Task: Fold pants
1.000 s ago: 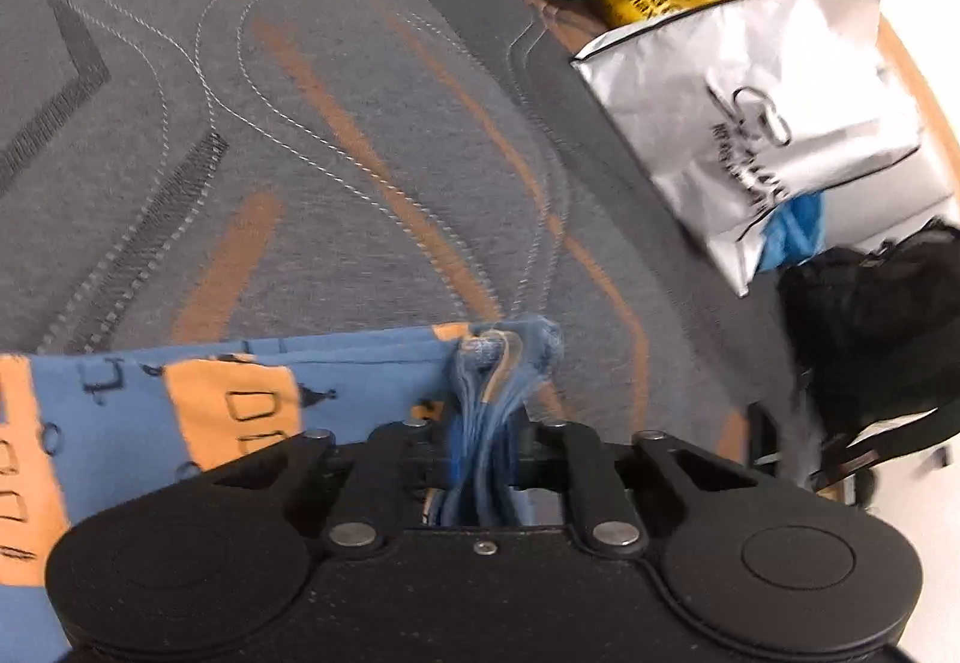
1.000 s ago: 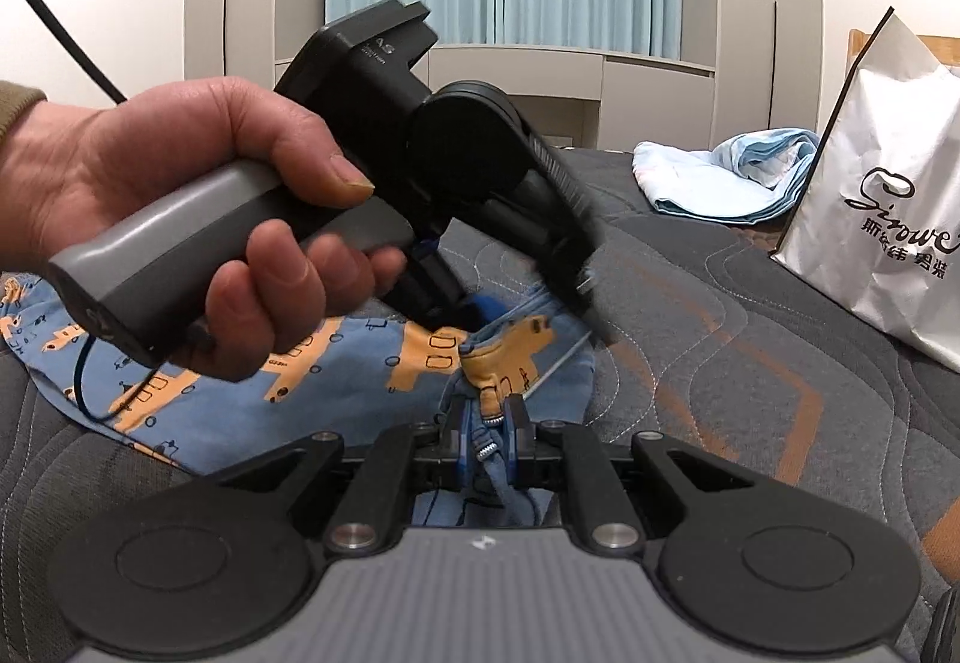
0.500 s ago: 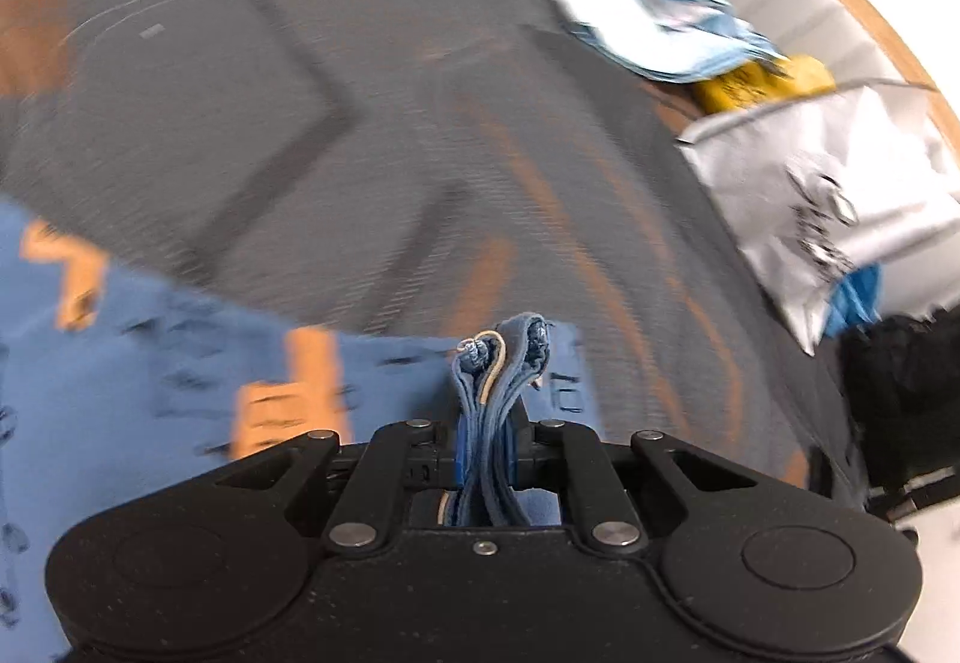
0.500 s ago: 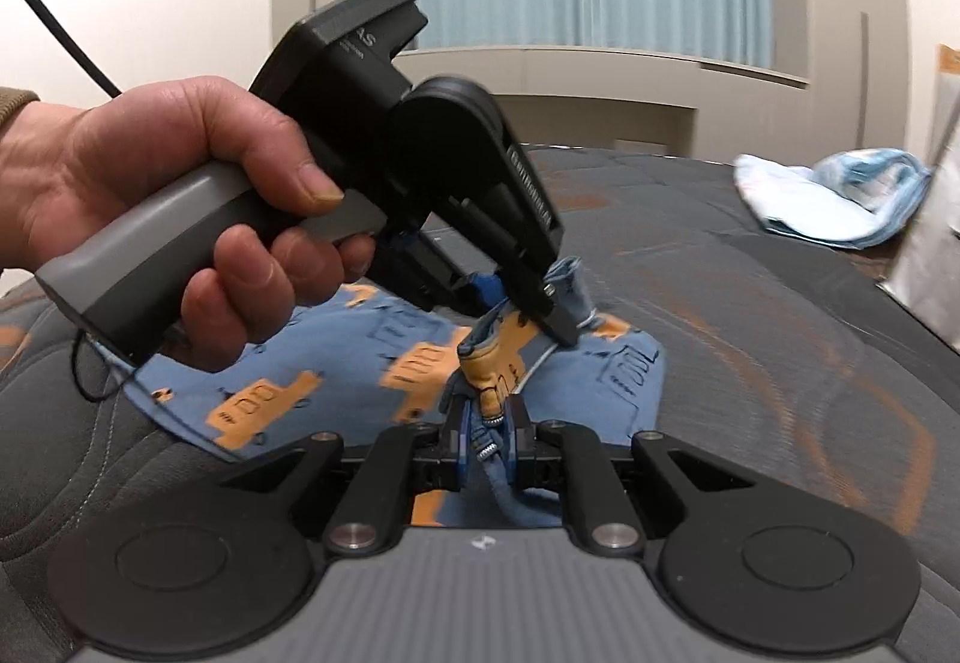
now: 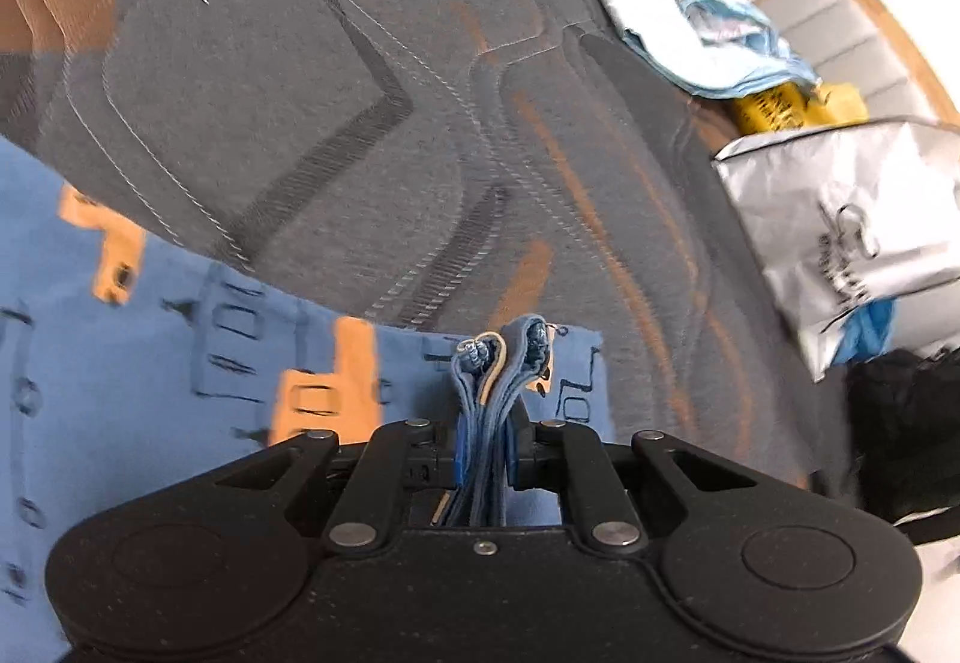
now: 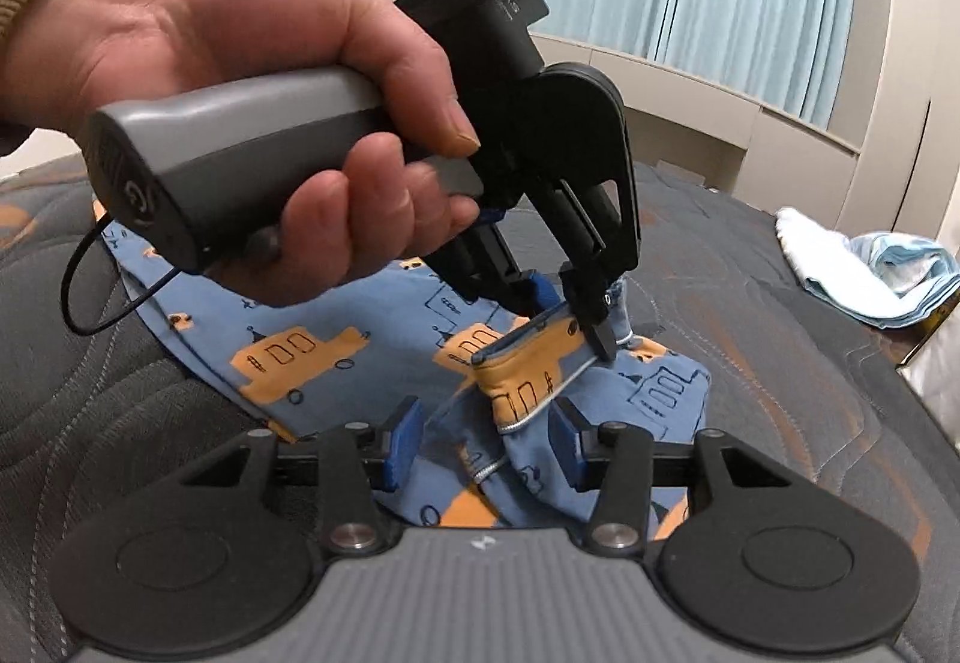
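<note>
The blue pants [image 5: 150, 363] with orange truck prints lie on the grey quilted bed. My left gripper [image 5: 486, 453] is shut on a bunched hem of the pants [image 5: 498, 363], which sticks up between its fingers. In the right wrist view the left gripper [image 6: 594, 321] pinches that hem just above the pants [image 6: 336, 351]. My right gripper [image 6: 486, 444] is open, with its blue pads [image 6: 399, 441] apart on either side of loose pant fabric [image 6: 528, 393].
The grey and orange quilted mattress [image 5: 360, 93] fills the view. A light blue cloth pile [image 5: 690, 33] lies far right, also in the right wrist view [image 6: 870, 273]. A silver bag [image 5: 852, 225], a yellow item [image 5: 780, 105] and a black bag [image 5: 906, 423] stand at the right edge.
My right gripper has opened and let go of the pants hem. My left gripper stays shut on the hem and has carried it across; more of the pants shows under it.
</note>
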Available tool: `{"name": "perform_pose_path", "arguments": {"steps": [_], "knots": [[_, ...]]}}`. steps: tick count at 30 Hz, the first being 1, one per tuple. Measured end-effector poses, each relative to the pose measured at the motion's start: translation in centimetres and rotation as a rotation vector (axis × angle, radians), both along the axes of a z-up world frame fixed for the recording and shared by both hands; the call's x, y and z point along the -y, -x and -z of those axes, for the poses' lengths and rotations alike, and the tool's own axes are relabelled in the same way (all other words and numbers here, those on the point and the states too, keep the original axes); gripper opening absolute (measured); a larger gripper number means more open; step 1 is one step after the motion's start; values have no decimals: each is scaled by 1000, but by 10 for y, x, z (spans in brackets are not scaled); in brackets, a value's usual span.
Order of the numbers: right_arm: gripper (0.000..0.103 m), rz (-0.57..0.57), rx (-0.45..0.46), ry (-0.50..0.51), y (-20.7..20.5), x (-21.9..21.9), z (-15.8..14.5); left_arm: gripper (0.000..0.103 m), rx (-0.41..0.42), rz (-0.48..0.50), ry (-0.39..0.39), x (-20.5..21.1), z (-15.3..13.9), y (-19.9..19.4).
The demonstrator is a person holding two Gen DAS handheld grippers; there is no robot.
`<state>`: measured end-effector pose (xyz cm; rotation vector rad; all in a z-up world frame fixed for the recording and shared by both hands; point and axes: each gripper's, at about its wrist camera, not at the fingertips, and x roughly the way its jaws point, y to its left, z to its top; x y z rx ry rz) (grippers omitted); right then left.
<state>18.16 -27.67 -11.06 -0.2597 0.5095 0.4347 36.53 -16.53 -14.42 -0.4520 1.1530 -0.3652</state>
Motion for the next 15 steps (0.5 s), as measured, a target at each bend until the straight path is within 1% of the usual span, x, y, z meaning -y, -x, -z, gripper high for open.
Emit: {"name": "perform_pose_path", "arguments": {"steps": [2, 4, 8, 10, 11, 13, 14, 15], "knots": [[55, 9, -27, -74, -3, 14, -3, 13, -21, -14, -17, -10, 2, 3], [57, 27, -40, -109, -5, 23, -4, 13, -24, -20, -37, -20, 3, 9], [57, 23, -51, -106, -6, 23, -2, 24, -28, -38, -51, -36, 13, 16], [58, 10, -51, -101, -5, 21, -2, 24, -18, -30, -44, -37, 16, 16], [59, 6, -52, -101, -5, 21, -2, 27, -5, -29, -38, -37, 15, 17], [60, 2, -58, -116, -4, 24, -4, 40, 20, -33, -38, -41, 9, 20], [60, -1, -60, -124, -4, 24, -4, 53, 40, -37, -56, -43, 3, 23], [60, -6, -58, -124, -3, 25, -4, 64, 71, -40, -83, -47, -5, 28]]}}
